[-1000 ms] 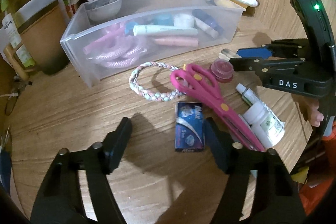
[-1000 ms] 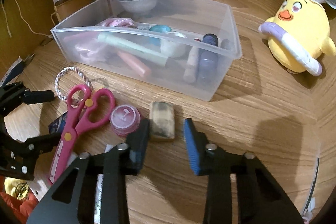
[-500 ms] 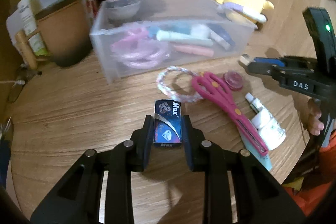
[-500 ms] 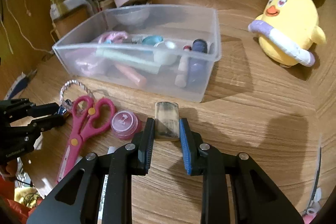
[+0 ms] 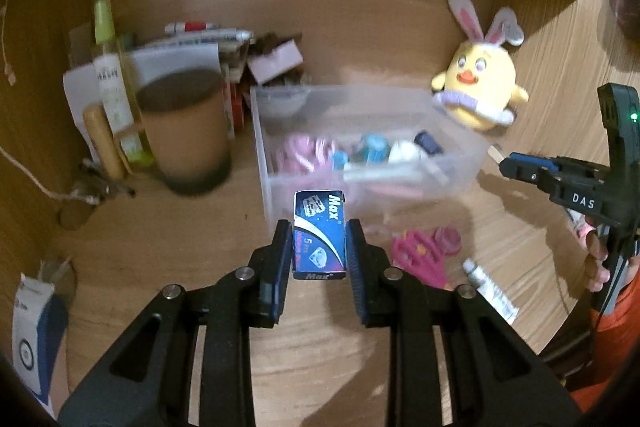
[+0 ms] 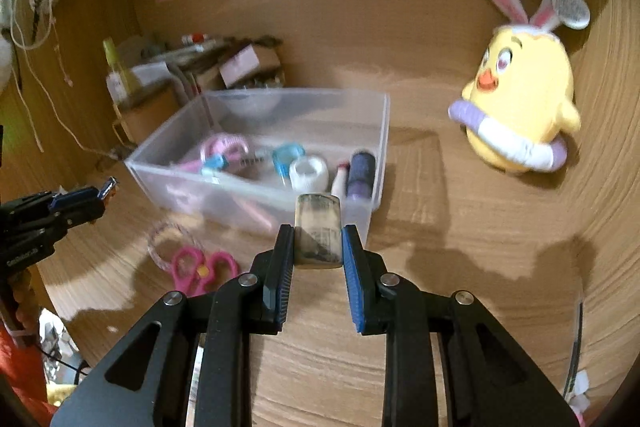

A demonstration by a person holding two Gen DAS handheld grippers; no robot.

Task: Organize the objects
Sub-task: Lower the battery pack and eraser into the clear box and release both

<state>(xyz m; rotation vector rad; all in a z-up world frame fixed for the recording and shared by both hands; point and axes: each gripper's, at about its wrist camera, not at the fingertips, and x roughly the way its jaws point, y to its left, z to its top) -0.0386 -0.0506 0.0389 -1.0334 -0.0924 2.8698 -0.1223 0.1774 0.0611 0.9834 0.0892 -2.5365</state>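
Where jaws clamp it, blue box [image 5: 319,233] reads "Max".

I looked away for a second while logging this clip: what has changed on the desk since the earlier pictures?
The left tongs have just been closing, now clamp the blue Max box and have lifted it off the desk. The right tongs closed on the small beige block and raised it too. The clear bin, pink scissors and yellow chick plush stayed put.
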